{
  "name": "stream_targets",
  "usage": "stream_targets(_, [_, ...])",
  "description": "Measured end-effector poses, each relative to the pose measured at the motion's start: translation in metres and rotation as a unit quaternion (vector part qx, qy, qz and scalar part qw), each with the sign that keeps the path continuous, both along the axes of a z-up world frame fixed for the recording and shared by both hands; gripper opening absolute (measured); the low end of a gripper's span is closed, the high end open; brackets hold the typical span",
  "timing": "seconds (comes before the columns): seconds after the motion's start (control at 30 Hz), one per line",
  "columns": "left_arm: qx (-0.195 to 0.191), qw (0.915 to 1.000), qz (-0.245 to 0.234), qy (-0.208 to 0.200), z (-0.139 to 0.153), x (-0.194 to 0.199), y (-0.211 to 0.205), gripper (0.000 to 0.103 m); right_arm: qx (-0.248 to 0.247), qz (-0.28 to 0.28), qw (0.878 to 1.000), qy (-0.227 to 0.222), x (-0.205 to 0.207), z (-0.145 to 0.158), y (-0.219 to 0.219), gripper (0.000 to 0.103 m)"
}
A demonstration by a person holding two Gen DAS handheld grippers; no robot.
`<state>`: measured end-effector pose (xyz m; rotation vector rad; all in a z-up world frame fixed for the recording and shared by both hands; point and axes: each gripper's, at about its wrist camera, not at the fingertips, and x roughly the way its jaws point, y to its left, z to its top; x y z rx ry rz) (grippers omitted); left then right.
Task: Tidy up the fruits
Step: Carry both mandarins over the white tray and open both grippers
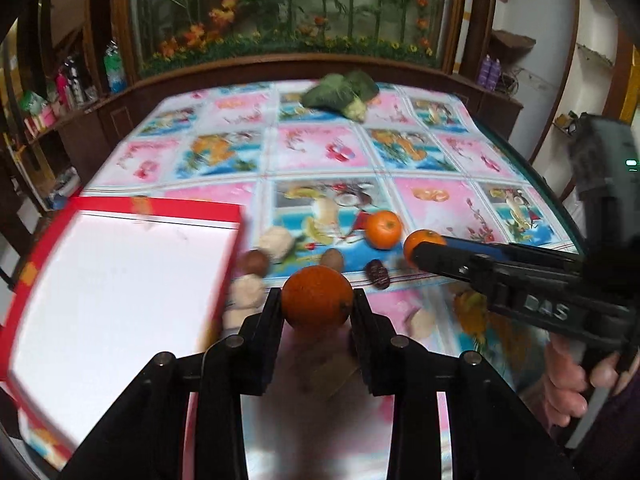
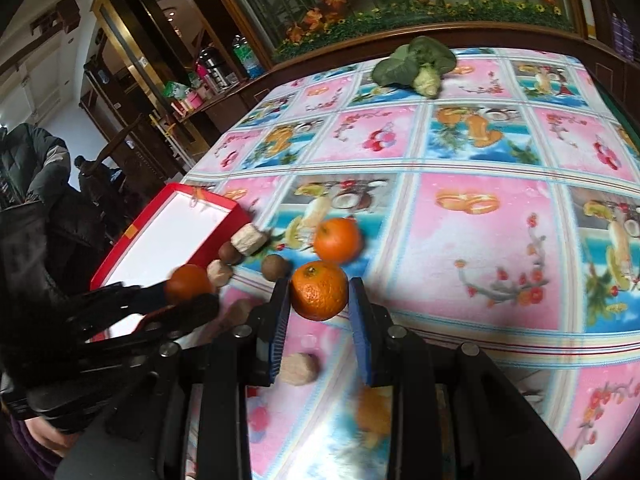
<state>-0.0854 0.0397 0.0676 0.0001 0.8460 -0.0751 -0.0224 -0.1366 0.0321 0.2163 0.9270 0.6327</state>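
In the left wrist view my left gripper (image 1: 316, 306) is shut on an orange (image 1: 316, 296), held above the table just right of the red box (image 1: 160, 206) with its white inside. From the right comes my right gripper (image 1: 424, 249), shut on a second orange (image 1: 416, 242). A third orange (image 1: 383, 229) lies on the cloth between them. In the right wrist view my right gripper (image 2: 319, 300) pinches its orange (image 2: 319, 290) with blue pads. My left gripper (image 2: 190, 295) holds its orange (image 2: 187, 282) near the red box (image 2: 148, 216). The loose orange (image 2: 338, 239) lies just beyond.
Brown round fruits (image 1: 256, 262) (image 1: 332, 260), a dark date (image 1: 378, 274) and beige chunks (image 1: 276, 242) (image 1: 246, 290) lie by the box's right side. A green leafy vegetable (image 1: 340, 90) rests at the far edge of the patterned tablecloth (image 1: 320, 148). A person in a dark jacket (image 2: 32, 168) stands left.
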Motion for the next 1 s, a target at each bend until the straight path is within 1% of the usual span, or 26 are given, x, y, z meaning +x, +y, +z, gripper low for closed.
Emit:
stream_targets(0.07, [0.009,0.9998,0.016,-0.011,0.008,-0.013,0.018,0.033,0.005,0.007,1.000,-0.002,-0.004,0.001,0.011,0.031])
stream_targets(0.13, [0.017,0.9991,0.035,-0.018,0.012,-0.023,0.036,0.033,0.002,0.019,1.000,-0.017,-0.012,0.005,0.026,0.032])
stream_targets(0.2, [0.022,0.9981,0.055,-0.019,0.012,-0.031,0.056,0.033,0.016,0.031,0.999,-0.020,-0.017,0.009,0.045,0.032])
stream_targets(0.3, [0.027,0.9955,0.090,-0.016,0.007,-0.042,0.087,0.033,0.040,0.052,0.998,-0.017,-0.024,0.013,0.075,0.032])
stream_targets(0.47, [0.031,0.9904,0.135,0.001,-0.011,-0.051,0.126,0.033,0.053,0.101,0.993,-0.032,-0.044,0.019,0.142,0.032])
stream_targets(0.57, [0.033,0.9888,0.145,0.011,-0.020,-0.053,0.138,0.033,0.036,0.136,0.989,-0.039,-0.057,0.017,0.179,0.032])
stream_targets(0.67, [0.032,0.9874,0.154,0.017,-0.027,-0.054,0.145,0.033,0.003,0.160,0.986,-0.046,-0.065,0.008,0.201,0.032])
stream_targets(0.73, [0.030,0.9870,0.156,0.020,-0.031,-0.053,0.148,0.033,-0.013,0.166,0.985,-0.045,-0.065,0.002,0.206,0.033])
stream_targets(0.83, [0.027,0.9864,0.161,0.022,-0.034,-0.054,0.152,0.034,-0.017,0.163,0.986,-0.026,-0.058,-0.004,0.204,0.034])
stream_targets(0.87, [0.030,0.9859,0.163,0.020,-0.034,-0.054,0.151,0.035,-0.019,0.159,0.987,-0.022,-0.055,-0.006,0.203,0.034])
stream_targets(0.93, [0.030,0.9853,0.167,0.018,-0.034,-0.055,0.153,0.044,-0.015,0.163,0.986,-0.016,-0.054,-0.006,0.202,0.034])
stream_targets(1.0, [0.028,0.9848,0.171,0.014,-0.032,-0.056,0.155,0.057,-0.011,0.163,0.986,-0.013,-0.053,-0.005,0.200,0.034])
